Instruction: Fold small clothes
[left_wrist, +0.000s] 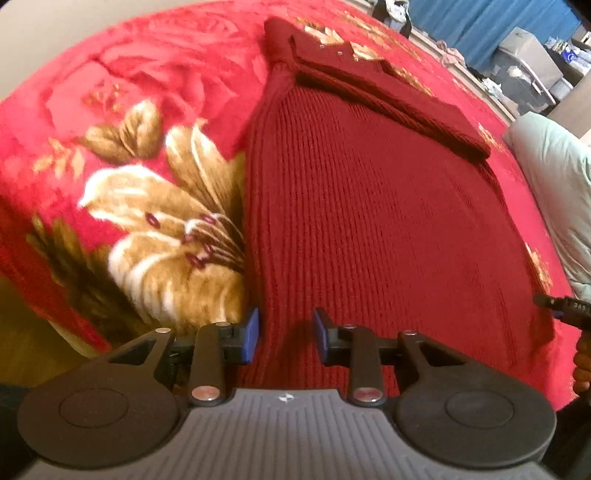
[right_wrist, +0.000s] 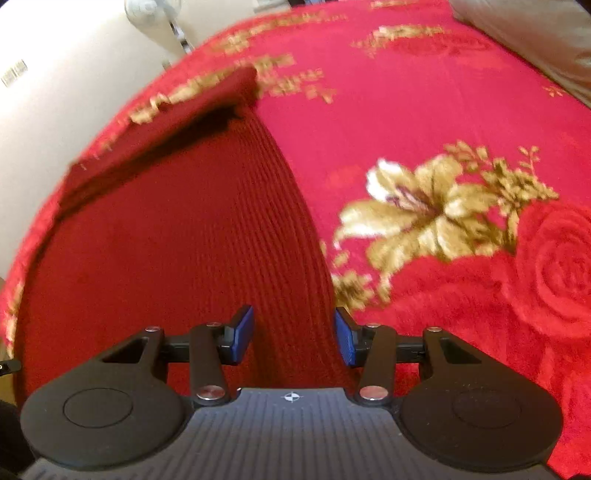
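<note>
A dark red ribbed knit sweater (left_wrist: 369, 221) lies flat on a red floral blanket (left_wrist: 147, 92), with a sleeve (left_wrist: 388, 92) folded across its far end. My left gripper (left_wrist: 287, 334) hovers low over the sweater's near left corner. Its blue pads (left_wrist: 253, 334) stand apart and straddle the left edge without pressing the knit. In the right wrist view the sweater (right_wrist: 166, 240) fills the left half, folded sleeve (right_wrist: 159, 140) at the far end. My right gripper (right_wrist: 294, 334) stands open over the near right edge, knit between its pads (right_wrist: 345, 336).
A pale pillow (left_wrist: 554, 177) lies at the right of the bed, and another cushion (right_wrist: 535, 40) at the far right. A hand (left_wrist: 581, 365) shows at the frame's right edge. Blue curtain (left_wrist: 498, 29) and a grey box (left_wrist: 528, 70) stand beyond. A wall (right_wrist: 55, 92) and a fan (right_wrist: 153, 11) lie left.
</note>
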